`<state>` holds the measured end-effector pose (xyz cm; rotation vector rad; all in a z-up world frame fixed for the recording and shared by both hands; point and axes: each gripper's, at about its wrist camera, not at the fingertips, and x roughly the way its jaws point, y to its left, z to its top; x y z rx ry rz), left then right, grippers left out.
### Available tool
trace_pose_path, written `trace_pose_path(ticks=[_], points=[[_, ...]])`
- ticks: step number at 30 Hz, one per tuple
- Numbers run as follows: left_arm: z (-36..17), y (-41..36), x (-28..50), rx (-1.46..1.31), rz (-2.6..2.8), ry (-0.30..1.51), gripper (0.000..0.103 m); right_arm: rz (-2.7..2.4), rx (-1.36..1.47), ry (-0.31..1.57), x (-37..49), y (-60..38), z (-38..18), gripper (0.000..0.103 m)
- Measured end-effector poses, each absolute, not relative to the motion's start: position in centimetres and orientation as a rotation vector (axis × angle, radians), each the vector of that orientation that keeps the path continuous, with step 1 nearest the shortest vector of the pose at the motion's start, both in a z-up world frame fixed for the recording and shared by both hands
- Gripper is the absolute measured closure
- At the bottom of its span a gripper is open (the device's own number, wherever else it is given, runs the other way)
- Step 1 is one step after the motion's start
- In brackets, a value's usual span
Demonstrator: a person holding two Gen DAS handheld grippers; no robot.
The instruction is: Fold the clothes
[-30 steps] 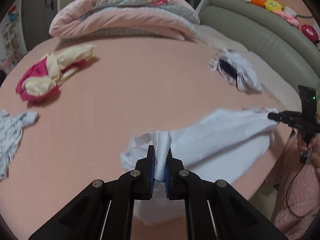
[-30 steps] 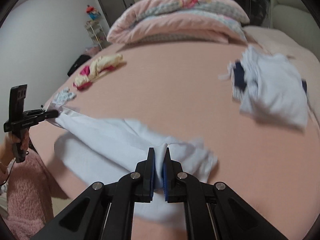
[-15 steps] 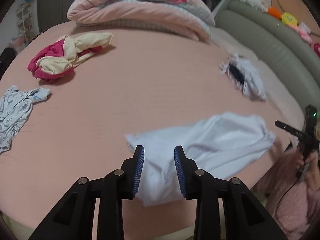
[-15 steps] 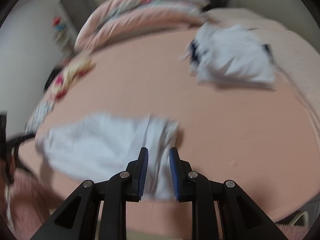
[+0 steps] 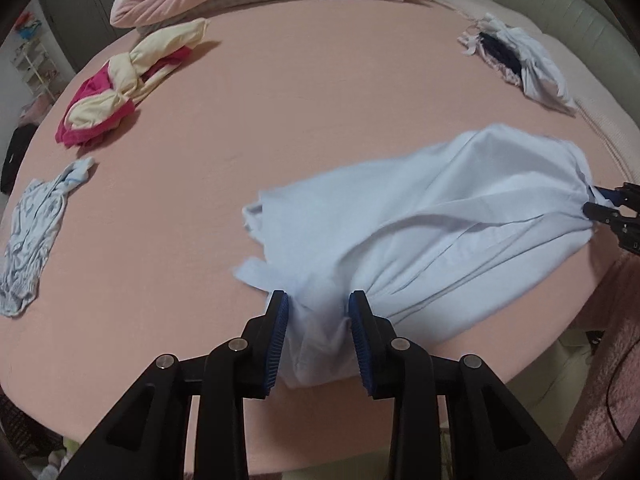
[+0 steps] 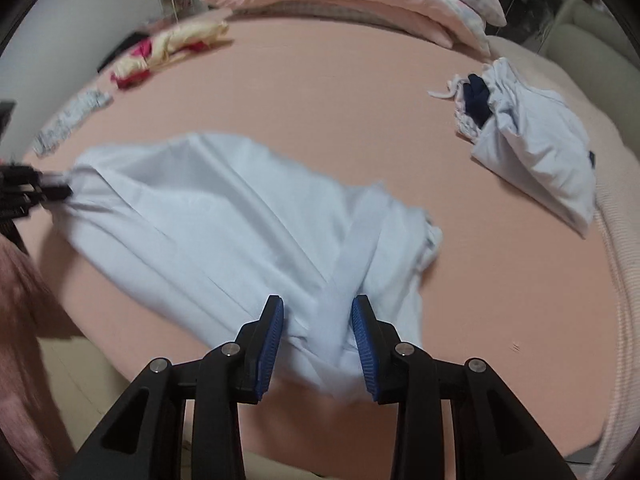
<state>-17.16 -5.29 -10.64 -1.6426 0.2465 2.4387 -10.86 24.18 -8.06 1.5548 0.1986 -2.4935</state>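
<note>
Left wrist: left hand-held gripper (image 5: 316, 340) narrowly parted, jaws just opening, ribbed blue pads clear of soft creased pale-blue garment (image 5: 420, 232) lying between them on pink bed (image 5: 280, 120) | right wrist: right hand-held gripper (image 6: 318, 338) likewise, blurred | crumpled white clothing (image 6: 536, 152) at 2 o'clock
</note>
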Motion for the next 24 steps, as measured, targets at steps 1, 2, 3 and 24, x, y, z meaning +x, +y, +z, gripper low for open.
trace_pose_path(ticks=[1, 2, 3, 24], points=[[-10.6, -5.2, -16.8, -1.637, 2.443, 0.267, 0.074, -2.492, 1.571, 0.200, -10.7, 24.3, -8.2, 0.068], [-10.6, -5.1, -16.4, -1.631, 2.448, 0.288, 0.075, -2.491, 1.587, 0.201, -10.6, 24.5, -8.4, 0.069], [-10.5, -5.0, -16.0, -1.624, 2.455, 0.313, 0.076, -2.491, 1.599, 0.204, -10.4, 24.6, -8.5, 0.072], [-9.6, -5.7, -12.7, -1.564, 2.463, 0.482, 0.083, -2.616, 1.614, 0.135, -8.1, 28.5, -7.9, 0.062]])
